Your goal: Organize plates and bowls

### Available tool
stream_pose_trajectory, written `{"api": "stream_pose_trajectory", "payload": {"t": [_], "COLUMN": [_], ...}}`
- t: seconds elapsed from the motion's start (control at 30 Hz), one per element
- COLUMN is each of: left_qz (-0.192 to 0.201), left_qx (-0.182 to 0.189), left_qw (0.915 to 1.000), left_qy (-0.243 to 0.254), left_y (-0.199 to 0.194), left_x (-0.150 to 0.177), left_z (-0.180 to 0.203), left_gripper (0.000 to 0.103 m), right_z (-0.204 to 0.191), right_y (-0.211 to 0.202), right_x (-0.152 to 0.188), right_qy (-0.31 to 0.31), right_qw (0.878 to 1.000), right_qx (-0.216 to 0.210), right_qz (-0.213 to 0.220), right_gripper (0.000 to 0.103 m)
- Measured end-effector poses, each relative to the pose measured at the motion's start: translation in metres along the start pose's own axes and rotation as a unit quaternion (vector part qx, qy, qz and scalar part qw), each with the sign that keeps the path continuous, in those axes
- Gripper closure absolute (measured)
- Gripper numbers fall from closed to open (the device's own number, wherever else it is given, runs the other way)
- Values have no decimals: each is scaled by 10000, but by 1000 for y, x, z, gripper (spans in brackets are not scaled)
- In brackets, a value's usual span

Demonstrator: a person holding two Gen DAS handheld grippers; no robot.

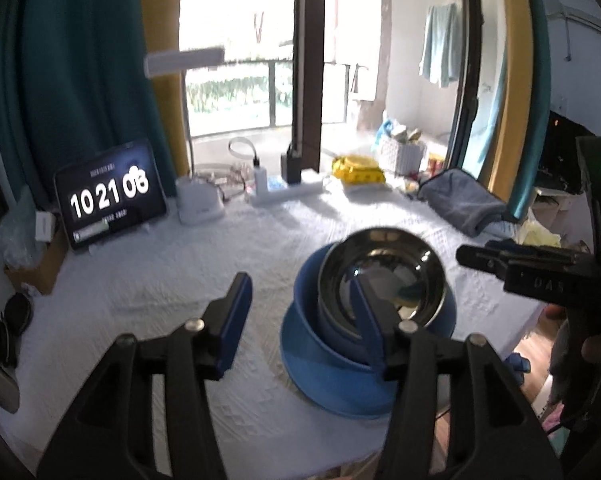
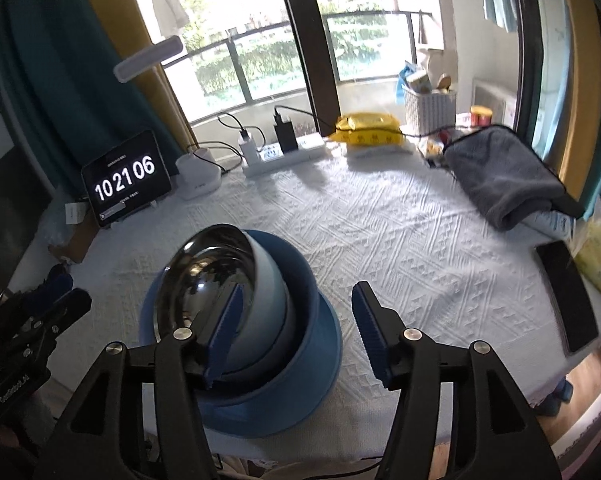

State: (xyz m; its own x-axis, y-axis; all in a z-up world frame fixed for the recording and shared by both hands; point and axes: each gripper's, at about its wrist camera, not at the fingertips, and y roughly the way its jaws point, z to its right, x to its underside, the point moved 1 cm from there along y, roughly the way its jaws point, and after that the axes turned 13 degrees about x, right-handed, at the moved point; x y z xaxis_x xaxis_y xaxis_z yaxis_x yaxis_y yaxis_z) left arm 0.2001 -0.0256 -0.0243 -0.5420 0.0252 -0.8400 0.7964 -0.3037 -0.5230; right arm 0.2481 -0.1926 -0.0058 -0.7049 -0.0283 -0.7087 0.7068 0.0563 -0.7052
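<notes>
We find the steel bowl tilted at the top of a nested stack: it sits inside a pale blue bowl, which sits inside a deep blue bowl, which rests on a blue plate. The stack stands near the front edge of the table, which carries a white textured cloth. We hold the left tool with its jaws spread and nothing pinched; its right finger overlaps the stack in view, and we cannot tell whether it touches. We hold the right tool likewise spread and empty, its left finger in front of the steel bowl. From the stack, a tablet clock stands at 10 o'clock, a power strip at 12 o'clock, a yellow packet at 1 o'clock, and a grey towel at 2 o'clock.
</notes>
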Motion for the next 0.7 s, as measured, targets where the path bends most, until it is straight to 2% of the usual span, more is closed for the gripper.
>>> {"api": "stream_pose_trajectory", "payload": {"t": [0.13, 0.4, 0.5, 0.57, 0.7], "left_qz": [259, 972, 1134, 1259, 1554], "left_qx": [96, -13, 201, 313, 255], "left_qw": [9996, 9951, 9933, 9915, 9875], "left_qy": [103, 206, 64, -23, 99], "left_y": [-14, -48, -61, -68, -83], "left_x": [1, 3, 4, 5, 11], "left_z": [7, 16, 17, 18, 25], "left_gripper": [44, 37, 35, 32, 27], "right_z": [-8, -20, -22, -22, -24], "right_y": [-19, -62, -72, -76, -86], "right_x": [2, 5, 11, 15, 22], "right_qy": [-92, -510, -638, -684, -740], "right_qw": [9996, 9933, 9896, 9881, 9860], "right_qx": [-124, 32, 131, 130, 49], "right_qz": [242, 1036, 1285, 1373, 1492], "right_gripper": [39, 34, 32, 32, 31]}}
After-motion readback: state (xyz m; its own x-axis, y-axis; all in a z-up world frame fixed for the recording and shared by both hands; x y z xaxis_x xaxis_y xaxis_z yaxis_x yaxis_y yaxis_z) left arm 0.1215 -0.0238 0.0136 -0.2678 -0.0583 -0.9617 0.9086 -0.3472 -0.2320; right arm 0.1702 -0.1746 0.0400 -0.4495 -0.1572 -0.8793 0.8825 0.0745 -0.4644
